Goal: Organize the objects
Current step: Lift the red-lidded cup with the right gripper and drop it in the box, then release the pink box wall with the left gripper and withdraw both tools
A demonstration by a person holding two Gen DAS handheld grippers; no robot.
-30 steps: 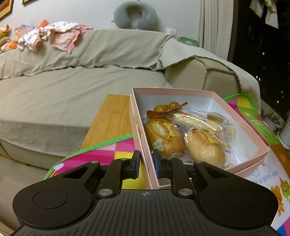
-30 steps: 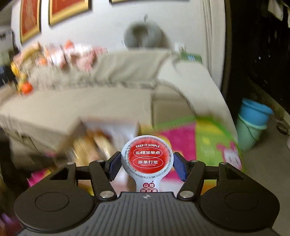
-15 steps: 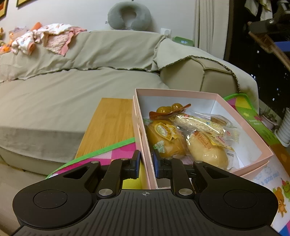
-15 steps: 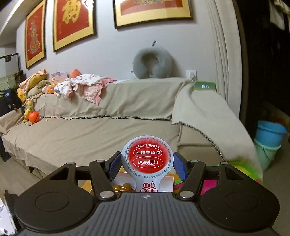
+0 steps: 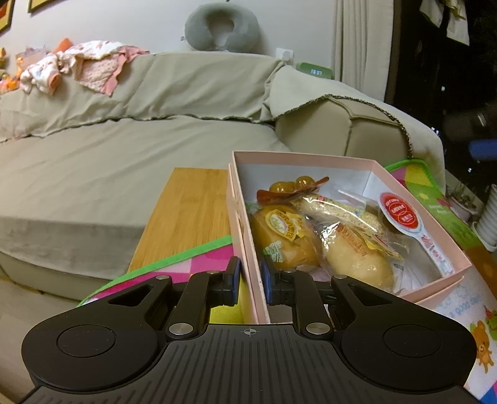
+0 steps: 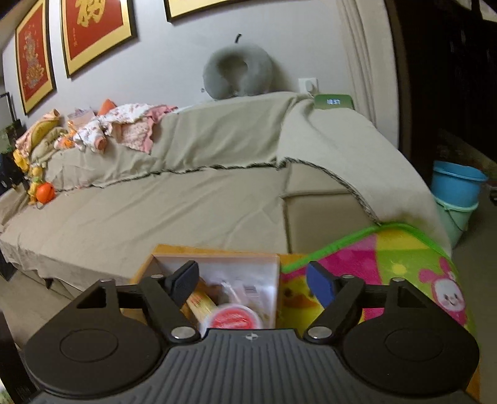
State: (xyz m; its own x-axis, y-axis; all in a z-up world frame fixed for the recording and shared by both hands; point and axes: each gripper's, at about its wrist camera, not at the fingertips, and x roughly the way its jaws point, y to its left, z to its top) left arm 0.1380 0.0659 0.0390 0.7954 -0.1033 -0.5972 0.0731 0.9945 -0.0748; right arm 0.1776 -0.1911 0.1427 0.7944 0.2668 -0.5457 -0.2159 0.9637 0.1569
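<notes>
So the left tool point(image 5: 250, 276) was clamped on the near left wall of the pink box point(image 5: 245, 217), with 1 pad outside the wall and 1 inside. The box sat in the middle right of the left wrist view, on a wooden bench point(image 5: 189, 211) partly covered by a colourful play mat point(image 5: 198, 258).

Inside the box there were 2 wrapped buns side by side, the darker bun point(image 5: 279, 236) toward the left wall and the paler bun point(image 5: 354, 261) to its right. Behind them lay a long cereal bar point(image 5: 338, 211) in clear wrap, plus a pack of round yellow candies point(image 5: 292, 186) near the far wall. The red-lidded jelly cup point(image 5: 400, 214) was lying in the box at its right side, tilted, lid facing the camera and its white tab pointing to the lower right.

The right tool point(image 6: 251, 281) had its fingers spread wide apart with nothing between them. It hung just above the box point(image 6: 276, 279), and in that view the jelly cup point(image 6: 233, 318) showed at the bottom centre, a bit blurred, right over the tool body.

A beige sofa point(image 5: 124, 161) filled the upper half of both views, with a grey neck pillow point(image 5: 222, 28) on top of its back and a heap of baby clothes point(image 5: 87, 68) in the upper left.
</notes>
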